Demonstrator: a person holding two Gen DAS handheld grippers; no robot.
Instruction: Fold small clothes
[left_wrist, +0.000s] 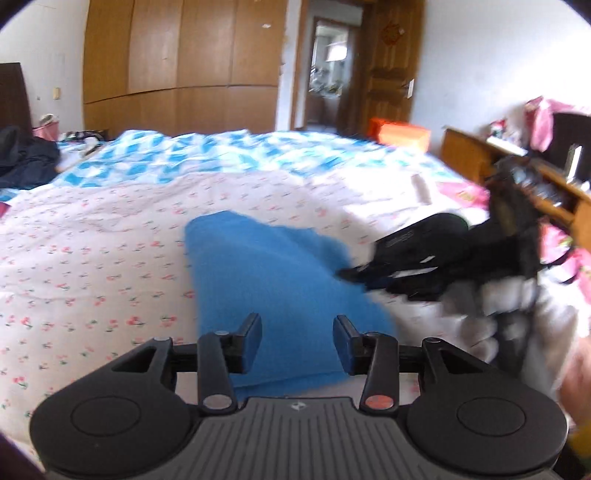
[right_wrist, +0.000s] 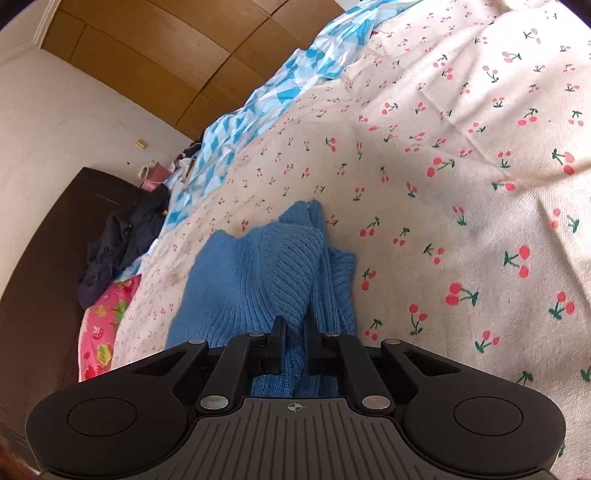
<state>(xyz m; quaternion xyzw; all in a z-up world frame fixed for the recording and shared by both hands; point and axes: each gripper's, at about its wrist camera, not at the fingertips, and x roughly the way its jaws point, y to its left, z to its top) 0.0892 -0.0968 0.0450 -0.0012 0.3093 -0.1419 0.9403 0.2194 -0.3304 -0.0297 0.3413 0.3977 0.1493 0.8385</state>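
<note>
A small blue knitted garment (left_wrist: 280, 288) lies on the cherry-print bedspread (left_wrist: 92, 258). My left gripper (left_wrist: 297, 345) is open just above the garment's near edge, holding nothing. My right gripper (left_wrist: 351, 275) comes in from the right in the left wrist view, its fingers at the garment's right edge. In the right wrist view the right gripper (right_wrist: 295, 343) is shut on a bunched fold of the blue garment (right_wrist: 258, 280), lifted off the bedspread (right_wrist: 461, 184).
A blue-and-white checked sheet (left_wrist: 221, 155) covers the far half of the bed. Dark clothes (right_wrist: 118, 243) lie at the headboard end. A wooden desk (left_wrist: 517, 173) with clutter and an orange box (left_wrist: 400, 134) stand at the right. A wardrobe (left_wrist: 181, 62) is behind.
</note>
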